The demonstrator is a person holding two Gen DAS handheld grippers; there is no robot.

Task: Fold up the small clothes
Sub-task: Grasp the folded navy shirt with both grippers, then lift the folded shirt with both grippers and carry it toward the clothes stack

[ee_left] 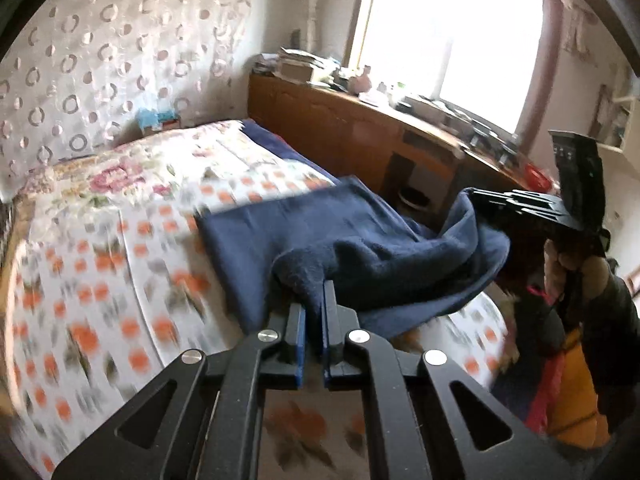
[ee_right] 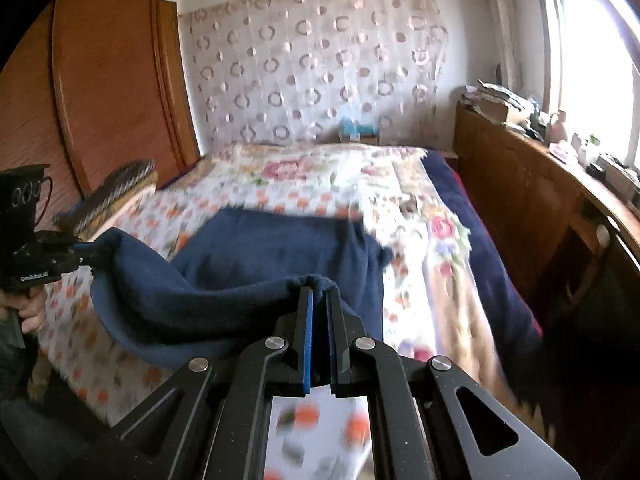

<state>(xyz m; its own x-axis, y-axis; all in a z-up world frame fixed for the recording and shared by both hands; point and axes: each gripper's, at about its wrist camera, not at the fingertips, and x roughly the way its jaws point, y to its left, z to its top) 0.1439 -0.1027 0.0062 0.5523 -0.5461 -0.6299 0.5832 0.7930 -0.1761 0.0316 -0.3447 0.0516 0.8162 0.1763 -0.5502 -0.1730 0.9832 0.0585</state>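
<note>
A dark blue fleece garment [ee_left: 304, 228] lies on the flowered bedspread [ee_left: 100, 240], with its near edge lifted off the bed. My left gripper [ee_left: 316, 296] is shut on one near corner of the garment. My right gripper [ee_right: 319, 290] is shut on the other near corner of the blue garment [ee_right: 280, 248]. In the left wrist view the right gripper [ee_left: 480, 200] shows at the right, with cloth bunched at its tip. In the right wrist view the left gripper [ee_right: 86, 254] shows at the left, also pinching cloth. The garment sags between the two.
A wooden cabinet [ee_left: 340, 128] with clutter on top runs along the window side of the bed. A wooden wardrobe [ee_right: 100, 80] stands on the other side. A curtain with a ring pattern [ee_right: 320, 60] hangs behind the bed. A striped item [ee_right: 116, 192] lies near the bed's left edge.
</note>
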